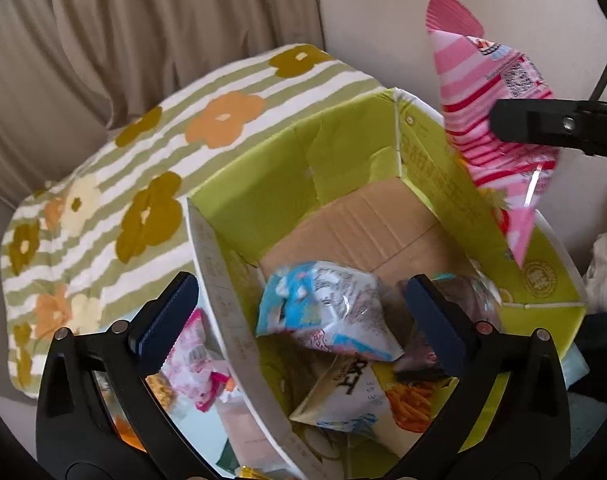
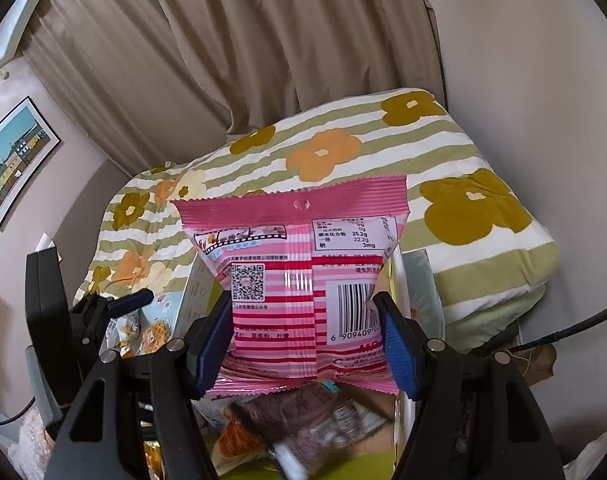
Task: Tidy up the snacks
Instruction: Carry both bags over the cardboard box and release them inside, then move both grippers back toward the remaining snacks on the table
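The left gripper (image 1: 303,308) hangs with its jaws spread wide over the open green cardboard box (image 1: 343,152), and nothing is pinched between its blue pads (image 1: 169,316); a blue-and-white snack bag (image 1: 327,312) lies loose in the box directly below the gap, on top of a white packet (image 1: 343,396) and an orange-printed packet (image 1: 411,404). The brown cardboard floor (image 1: 367,224) of the box shows bare at the far end. Outside the box's left wall, a small pink-and-white packet (image 1: 195,360) rests on the surface beside it. The right gripper (image 2: 307,344) is clenched on a pink striped snack bag (image 2: 295,272), its 2 blue pads (image 2: 213,344) pressing the bag's left and right edges so the wrapper stands upright with barcode and QR code facing the camera. In the left wrist view that same bag is held above the box's right-hand rim. Under it, in the right wrist view, dark and orange packets (image 2: 303,412) lie in the box. A green-striped floral quilt (image 2: 463,200) sits behind the box, against a beige curtain (image 2: 263,40).
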`<action>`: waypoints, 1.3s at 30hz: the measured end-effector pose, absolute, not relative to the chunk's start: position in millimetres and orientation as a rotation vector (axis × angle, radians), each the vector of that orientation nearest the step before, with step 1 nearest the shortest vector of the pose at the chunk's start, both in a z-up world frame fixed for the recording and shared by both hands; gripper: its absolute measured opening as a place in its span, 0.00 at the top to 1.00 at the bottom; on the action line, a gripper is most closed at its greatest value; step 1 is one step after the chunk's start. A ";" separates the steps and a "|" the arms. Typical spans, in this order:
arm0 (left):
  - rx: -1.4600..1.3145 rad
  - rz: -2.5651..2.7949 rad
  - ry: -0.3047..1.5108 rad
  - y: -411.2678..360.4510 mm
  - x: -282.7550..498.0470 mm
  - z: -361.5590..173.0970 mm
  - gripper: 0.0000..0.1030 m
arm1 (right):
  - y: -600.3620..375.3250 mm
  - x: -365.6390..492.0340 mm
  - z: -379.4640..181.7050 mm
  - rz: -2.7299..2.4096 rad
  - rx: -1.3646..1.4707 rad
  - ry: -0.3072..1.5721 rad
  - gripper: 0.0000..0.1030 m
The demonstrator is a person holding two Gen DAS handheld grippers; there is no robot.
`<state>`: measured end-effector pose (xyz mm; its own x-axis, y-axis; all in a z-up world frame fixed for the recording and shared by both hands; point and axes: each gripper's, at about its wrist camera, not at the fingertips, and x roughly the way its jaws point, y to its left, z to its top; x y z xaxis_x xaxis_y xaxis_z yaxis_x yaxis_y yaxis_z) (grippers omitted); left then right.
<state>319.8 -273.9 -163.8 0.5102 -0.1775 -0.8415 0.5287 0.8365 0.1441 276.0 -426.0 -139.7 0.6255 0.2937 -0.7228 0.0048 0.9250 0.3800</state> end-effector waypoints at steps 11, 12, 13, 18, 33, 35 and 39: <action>0.380 -0.386 0.930 -244.3 299.9 -160.8 0.00 | -408.0 297.5 -158.1 0.165 0.311 0.975 0.36; 0.373 -0.384 0.932 -242.3 299.9 -160.4 0.00 | -406.1 299.9 -160.1 0.169 0.313 0.983 0.35; 0.364 -0.386 0.937 -240.1 299.3 -160.1 0.00 | -403.7 301.0 -161.5 0.167 0.307 0.984 0.31; 0.336 -0.373 0.933 -231.4 292.2 -153.6 0.00 | -395.2 289.9 -155.5 0.149 0.234 0.913 0.00; 0.231 -0.330 0.883 -206.1 259.0 -121.7 0.00 | -393.6 246.3 -136.0 0.171 0.164 0.889 0.00; 0.231 -0.313 0.865 -203.6 252.6 -115.4 0.00 | -392.4 242.4 -130.8 0.187 0.161 0.878 0.00; 0.218 -0.275 0.841 -194.2 237.2 -105.0 0.00 | -385.1 233.6 -119.9 0.242 0.141 0.848 0.00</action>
<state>237.2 -194.2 -105.0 0.6346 -0.1524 -0.7576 0.3238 0.9426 0.0817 233.6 -385.1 -119.9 0.6365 0.2672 -0.7235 -0.1551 0.9633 0.2193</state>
